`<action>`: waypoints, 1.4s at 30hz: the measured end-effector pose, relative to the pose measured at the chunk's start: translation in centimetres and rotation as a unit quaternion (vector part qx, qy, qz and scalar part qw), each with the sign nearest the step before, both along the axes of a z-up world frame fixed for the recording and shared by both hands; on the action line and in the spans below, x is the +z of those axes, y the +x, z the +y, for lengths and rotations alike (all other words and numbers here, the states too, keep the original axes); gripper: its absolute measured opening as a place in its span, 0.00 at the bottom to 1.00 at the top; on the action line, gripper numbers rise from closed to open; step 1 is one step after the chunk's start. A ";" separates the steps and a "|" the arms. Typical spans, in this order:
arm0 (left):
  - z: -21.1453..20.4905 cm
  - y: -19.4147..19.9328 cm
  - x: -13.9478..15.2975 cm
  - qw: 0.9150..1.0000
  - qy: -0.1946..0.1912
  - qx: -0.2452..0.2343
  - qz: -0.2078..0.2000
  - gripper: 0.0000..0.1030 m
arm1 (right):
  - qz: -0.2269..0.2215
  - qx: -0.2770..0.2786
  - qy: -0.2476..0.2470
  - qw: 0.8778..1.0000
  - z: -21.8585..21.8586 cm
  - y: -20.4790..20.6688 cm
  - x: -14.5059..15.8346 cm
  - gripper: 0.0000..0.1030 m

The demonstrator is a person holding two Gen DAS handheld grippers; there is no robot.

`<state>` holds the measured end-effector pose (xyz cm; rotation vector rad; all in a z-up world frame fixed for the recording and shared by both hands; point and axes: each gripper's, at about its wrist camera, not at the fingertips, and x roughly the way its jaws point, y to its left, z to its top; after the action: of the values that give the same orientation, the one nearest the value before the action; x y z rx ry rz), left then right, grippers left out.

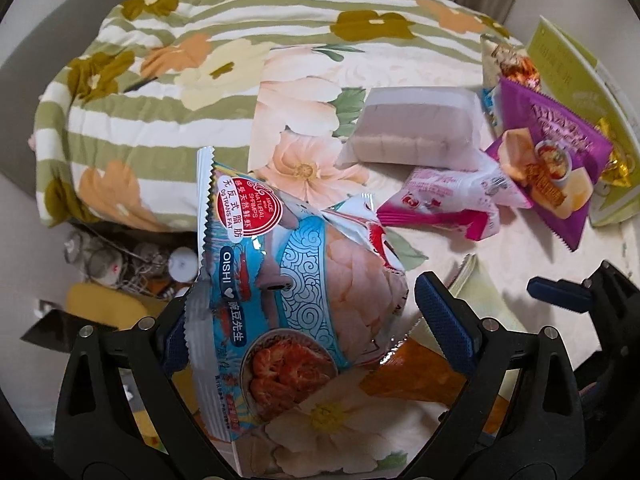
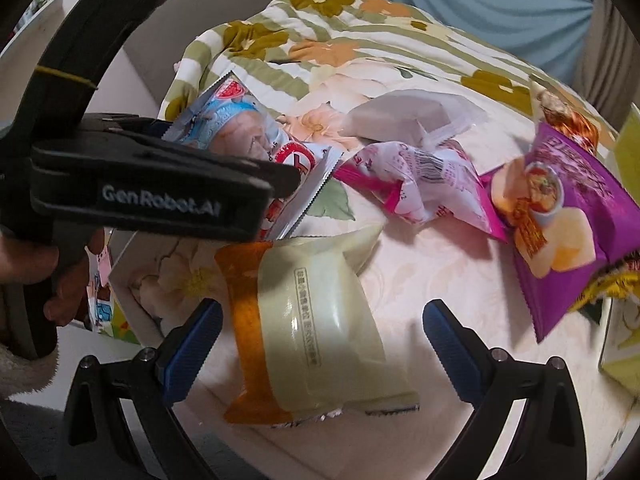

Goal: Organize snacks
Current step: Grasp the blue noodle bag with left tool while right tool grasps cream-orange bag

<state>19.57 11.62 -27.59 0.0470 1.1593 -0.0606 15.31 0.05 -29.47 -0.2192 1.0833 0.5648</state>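
Working surface is a bed with a floral cover; its near-left edge drops off to floor clutter, seen only in the left wrist view. A folded striped quilt blocks the far left. Open cover lies between the packets in the middle and the near edge.

My left gripper stands wide, with the blue OISHI shrimp-cracker bag between its fingers. The left pad sits at the bag's serrated edge; the right pad is clear of it. No firm clamp visible. The bag reads "OISHI", "MADE WITH NATURAL SHRIMPS", "0g TRANS FAT", plus Chinese text.

My right gripper is also spread wide, straddling the pale yellow packet with an orange band lying flat on the cover. Neither pad touches it. It carries small printed Chinese lines, too fine for me to read.

The remaining snacks are in a loose cluster further back: grey cake block in clear wrap, pink-and-white packet with a barcode seen only from the right wrist, and purple chip bag at the right, beside a yellow-green box.

The right wrist view alone shows the left tool's body, marked "GenRobot.AI", and the hand gripping it.
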 end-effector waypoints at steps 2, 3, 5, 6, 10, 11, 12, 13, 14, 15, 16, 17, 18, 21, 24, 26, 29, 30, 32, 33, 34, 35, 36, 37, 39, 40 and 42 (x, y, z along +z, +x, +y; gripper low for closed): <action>-0.2 -0.1 -0.1 1.000 0.017 0.000 -0.001 0.86 | -0.003 0.007 -0.002 1.000 0.2 0.0 -0.2 0.96; -0.2 -0.1 -0.1 1.000 0.022 0.001 0.000 0.83 | -0.003 0.011 -0.001 1.000 0.2 0.0 -0.3 0.94; -0.2 -0.2 0.0 1.000 0.025 0.004 0.001 0.81 | 0.000 0.018 0.001 1.000 0.3 0.0 -0.6 0.90; -0.1 -0.3 0.1 1.000 0.028 0.006 0.001 0.79 | 0.001 0.022 0.000 1.000 0.4 0.1 -0.7 0.88; -0.4 -0.6 0.3 0.999 0.037 0.010 0.001 0.78 | 0.002 0.037 -0.002 0.999 0.9 0.2 -0.9 0.82; -0.5 -0.7 0.4 0.999 0.039 0.011 0.001 0.78 | 0.001 0.039 -0.003 0.999 1.0 0.2 -1.0 0.81; -0.5 -0.8 0.6 0.999 0.041 0.012 0.001 0.78 | 0.002 0.042 -0.003 0.999 1.0 0.2 -1.0 0.80; -0.6 -1.0 0.6 0.999 0.042 0.013 0.001 0.77 | 0.003 0.044 -0.002 0.999 1.1 0.2 -1.0 0.78; -0.5 -1.1 0.7 0.999 0.041 0.015 0.001 0.77 | 0.004 0.046 -0.002 0.999 1.2 0.3 -1.0 0.77; -0.5 -1.4 0.9 0.999 0.039 0.018 0.000 0.77 | 0.005 0.049 -0.001 0.999 1.3 0.3 -1.0 0.74; -0.4 -1.5 1.1 0.999 0.037 0.020 -0.001 0.77 | 0.006 0.052 -0.001 0.999 1.3 0.4 -1.1 0.72; -0.3 -1.7 1.2 0.999 0.034 0.022 -0.001 0.77 | 0.007 0.055 -0.003 0.998 1.4 0.4 -1.1 0.71; -0.2 -1.9 1.4 0.999 0.031 0.024 -0.002 0.77 | 0.007 0.059 -0.005 0.998 1.6 0.4 -1.3 0.69; 0.1 -2.3 1.6 0.999 0.028 0.027 -0.003 0.76 | 0.006 0.066 -0.011 0.998 1.8 0.4 -1.5 0.66; 0.4 -2.5 2.0 0.999 0.020 0.030 -0.007 0.76 | 0.003 0.068 -0.017 0.998 1.9 0.3 -1.5 0.61; 0.6 -2.7 2.4 0.999 0.017 0.031 -0.011 0.76 | 0.001 0.068 -0.019 0.998 1.8 0.2 -1.4 0.58; 0.9 -2.8 3.1 0.999 0.010 0.032 -0.019 0.75 | -0.002 0.067 -0.022 0.998 1.7 0.1 -1.1 0.57; 0.9 -2.9 3.4 0.999 0.007 0.032 -0.021 0.75 | -0.004 0.065 -0.023 0.998 1.6 0.1 -1.0 0.56; 1.0 -3.0 4.0 0.999 0.001 0.031 -0.027 0.75 | -0.007 0.059 -0.022 0.998 1.3 -0.1 -0.6 0.56; 1.0 -3.0 4.3 0.999 -0.001 0.030 -0.030 0.75 | -0.010 0.055 -0.023 0.998 1.2 -0.2 -0.3 0.56; 0.9 -3.1 4.6 0.999 -0.002 0.028 -0.034 0.75 | -0.012 0.052 -0.023 0.998 1.1 -0.2 -0.1 0.56; 0.7 -3.1 5.1 0.999 -0.004 0.026 -0.039 0.75 | -0.015 0.048 -0.024 0.998 0.9 -0.3 0.2 0.56; 0.6 -3.1 5.6 0.999 -0.007 0.023 -0.044 0.75 | -0.018 0.043 -0.024 0.999 0.7 -0.3 0.6 0.56; 0.4 -3.2 6.1 0.999 -0.010 0.020 -0.049 0.75 | -0.020 0.041 -0.024 0.999 0.5 -0.4 0.9 0.56; 0.1 -3.1 7.2 0.998 -0.015 0.015 -0.059 0.75 | -0.027 0.031 -0.027 0.999 0.1 -0.6 1.7 0.56; 0.0 -3.1 7.7 0.998 -0.017 0.012 -0.064 0.75 | -0.030 0.028 -0.028 0.999 -0.1 -0.7 2.1 0.56; -0.3 -2.9 8.8 0.997 -0.025 0.005 -0.076 0.75 | -0.036 0.015 -0.028 0.999 -0.7 -0.8 2.9 0.56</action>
<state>16.66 11.33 -18.76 0.0013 1.0064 -0.0771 14.53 -0.65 -26.53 -0.3035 1.0281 0.5496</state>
